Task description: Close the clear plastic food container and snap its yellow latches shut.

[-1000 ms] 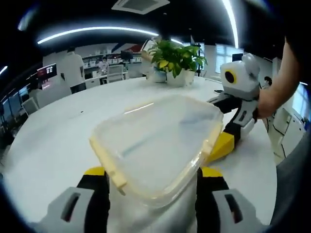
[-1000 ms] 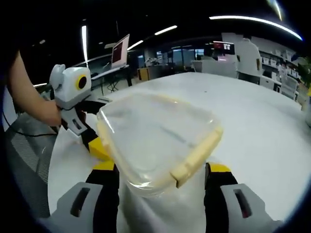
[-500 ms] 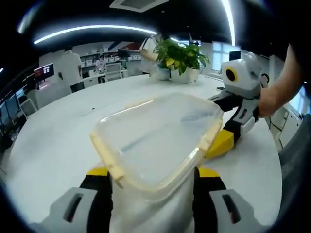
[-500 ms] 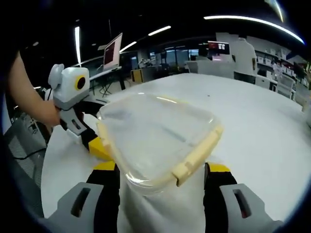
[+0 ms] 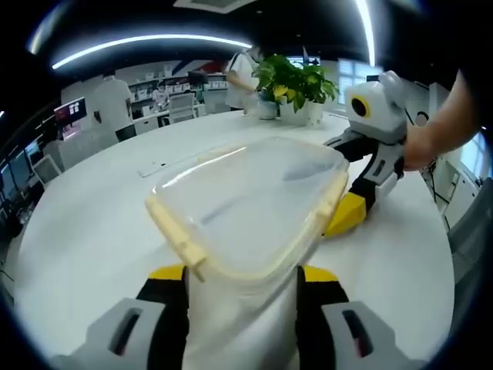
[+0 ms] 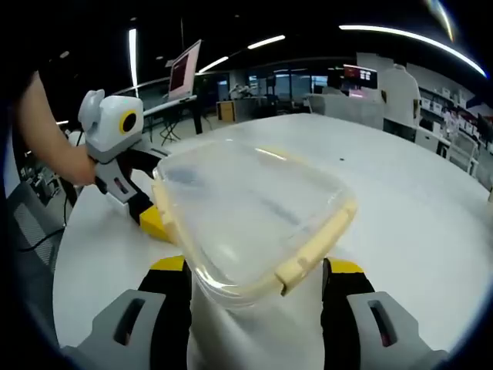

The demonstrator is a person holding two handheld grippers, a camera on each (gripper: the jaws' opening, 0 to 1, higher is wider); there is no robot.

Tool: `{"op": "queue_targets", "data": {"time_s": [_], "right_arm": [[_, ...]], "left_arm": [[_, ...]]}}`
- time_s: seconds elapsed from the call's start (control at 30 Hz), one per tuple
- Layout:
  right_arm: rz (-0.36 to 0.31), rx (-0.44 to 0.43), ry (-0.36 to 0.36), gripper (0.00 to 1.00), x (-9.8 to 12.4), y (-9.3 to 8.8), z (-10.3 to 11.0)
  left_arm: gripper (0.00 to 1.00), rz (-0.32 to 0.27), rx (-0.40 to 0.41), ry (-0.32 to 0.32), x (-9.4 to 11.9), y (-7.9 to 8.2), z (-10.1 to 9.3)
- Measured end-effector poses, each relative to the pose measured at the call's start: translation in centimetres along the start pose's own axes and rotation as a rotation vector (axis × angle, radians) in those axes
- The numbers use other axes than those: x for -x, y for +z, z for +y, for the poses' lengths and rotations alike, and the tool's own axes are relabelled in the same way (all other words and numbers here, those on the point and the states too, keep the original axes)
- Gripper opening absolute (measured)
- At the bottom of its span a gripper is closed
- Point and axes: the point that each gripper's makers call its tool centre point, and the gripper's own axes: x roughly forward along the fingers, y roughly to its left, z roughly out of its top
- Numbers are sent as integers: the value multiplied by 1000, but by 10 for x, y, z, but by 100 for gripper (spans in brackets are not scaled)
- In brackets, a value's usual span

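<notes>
Container [image 5: 250, 204] sits between the spread jaws of left claw [image 5: 242, 297] and right claw [image 6: 256, 291]

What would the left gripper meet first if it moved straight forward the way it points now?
Most likely the clear container, which sits directly ahead of the left gripper, its near corner between the fingers. Whether they already touch it is unclear.

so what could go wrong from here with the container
1. Both tongs, left and right, sit at opposite ends of the container. Pushing unevenly could skid it across the smooth white table.
2. The pale yellow latch lies flat along the rim. A jaw pressing beside it may slip off without snapping it.
3. Hard squeezing could flex the clear lid.
</notes>
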Motion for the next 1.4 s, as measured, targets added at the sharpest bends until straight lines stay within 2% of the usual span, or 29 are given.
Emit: {"op": "queue_targets", "data": {"time_s": [0.17, 0.23, 0.4, 0.63, 0.83, 0.87, 0.97, 1.0, 1.07, 1.1, 1.23, 1.27, 1.33, 1.37, 1.4], "right_arm": [[18, 14, 3, 67, 0, 0, 3], [31, -19, -8, 66, -1, -3, 5], [7, -39, -36, 63, -1, -8, 4], [7, -26, -64, 64, 10, -12, 5], [-10, -45, -109, 62, 22, -9, 6], [-13, -48, -113, 62, 24, -8, 7], [-28, -112, -129, 68, 30, -9, 9], [-37, -110, -143, 71, 33, -8, 8], [-82, -138, -141, 72, 38, -4, 10], [-107, -178, -126, 75, 42, -1, 14], [-150, -235, -100, 86, 52, 1, 24], [-144, -229, -106, 88, 54, 0, 24], [-144, -225, -122, 91, 60, -1, 27], [-165, -209, -141, 91, 63, 3, 24], [-188, -232, -149, 93, 68, 4, 24]], "left_arm": [[49, 6, 4, -2, 0, -2, 0], [47, 11, 1, -4, 0, -3, 0], [45, 14, -14, -1, 2, -4, 0], [46, -33, 25, 9, 9, 2, -3], [49, -31, 39, 13, 13, -1, -5], [50, -46, 63, 21, 15, 1, -4], [60, -57, 85, 38, 18, 2, -2], [62, -59, 87, 45, 20, 1, -2], [62, -74, 118, 41, 25, 2, -4], [66, -82, 140, 39, 27, 2, -5], [91, -109, 229, 19, 30, 3, -12], [96, -94, 233, 19, 31, -1, -12], [99, -86, 243, 10, 35, -5, -16], [99, -100, 246, 11, 40, -5, -17], [99, -102, 246, 18, 44, -6, -16]]}}
